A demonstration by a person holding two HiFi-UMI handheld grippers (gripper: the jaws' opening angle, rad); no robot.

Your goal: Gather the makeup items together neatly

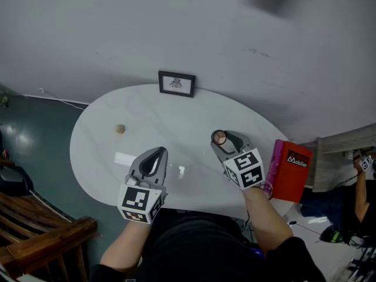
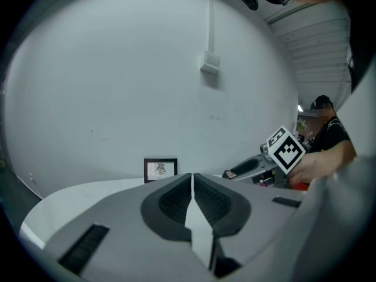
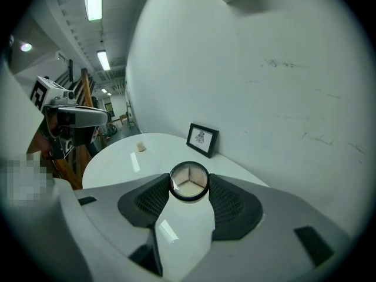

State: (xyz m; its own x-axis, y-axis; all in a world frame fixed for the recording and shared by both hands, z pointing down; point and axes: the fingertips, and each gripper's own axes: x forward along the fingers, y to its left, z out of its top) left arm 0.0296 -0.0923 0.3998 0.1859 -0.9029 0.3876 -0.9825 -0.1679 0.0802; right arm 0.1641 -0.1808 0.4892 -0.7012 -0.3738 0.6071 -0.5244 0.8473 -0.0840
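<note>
1. R gripper [image 1: 221, 138] clamps a round compact [image 3: 188, 181] by its rim, one jaw on each side. It hangs above the near-right part of the white table [image 1: 94, 140], not resting on it.
2. L gripper [image 1: 155, 154] is pinched fully together w/ nothing in it, over the near-left part of the table.
3. The only other likely makeup bit I see is a small beige item [image 1: 120, 128], far-left on the table and well apart from the compact. The bright patches near the L gripper look like light glare, but I can't tell for sure.
4. Risk: the grip is on a curved rim, so contact is thin. With any twist or quick swing I judge the compact could pivot or pop out, hit the hard top and crack.
5. Risk: if I let go while it's tilted or off the surface, it may roll or skid on the glossy top, maybe off the edge.
6. Risk: if I set it too close to the beige item, the jaws bump it. It looks light and prob rolls away.
7. Risk: the L gripper is closed, so it can't steady anything w/o opening first. Both grippers sit near each other at the near edge and could clash if I cross over.
8. The picture frame [image 1: 177, 84] stands at the far edge and the red book [image 1: 292, 170] at the right edge. A wide sweep could knock either.
</note>
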